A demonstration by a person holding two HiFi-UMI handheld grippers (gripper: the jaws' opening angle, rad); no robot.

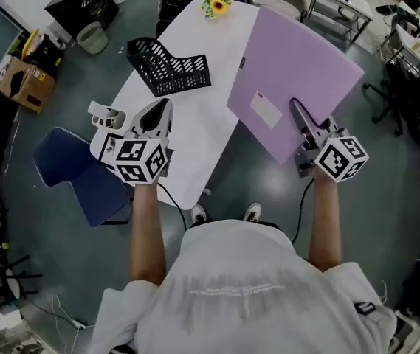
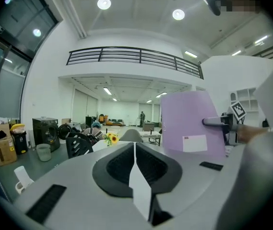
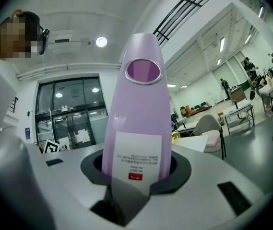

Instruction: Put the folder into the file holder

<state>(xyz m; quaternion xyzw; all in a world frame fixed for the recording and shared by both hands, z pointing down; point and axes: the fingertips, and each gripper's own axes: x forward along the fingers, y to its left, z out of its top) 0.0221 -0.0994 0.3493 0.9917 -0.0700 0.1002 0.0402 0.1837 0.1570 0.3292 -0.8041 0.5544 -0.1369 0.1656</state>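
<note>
We hold the lilac folder [image 1: 294, 68] in our right tongs [image 1: 303, 124], whose jaws are clamped on its spine. In the right gripper view the spine rises straight out from between the jaws, with a white spine label [image 3: 137, 157] low down and a metal-ringed finger hole [image 3: 143, 71] higher up. In the head view the folder hangs in the air at the right of the white worktop [image 1: 195, 135]. Its left edge overlaps the worktop's right side and the rest of it is over the grey floor [image 1: 387, 198]. A white label [image 1: 266, 110] shows on its broad face. The folder is not in the black mesh file holder [image 1: 170, 68], which stands on the far left part of the worktop, well apart from the folder. Our left tongs [image 1: 163, 109] are pressed together with nothing between them, the two dark pads meeting along one seam in the left gripper view. In the head view they sit over the near left part of the worktop, on the near side of the file holder and clear of it. A bunch of yellow sunflowers [image 1: 215, 4] stands at the far end of the worktop. A blue chair [image 1: 73, 172] is on the floor just left of the worktop, and a cardboard box [image 1: 23, 85] sits farther left.
</note>
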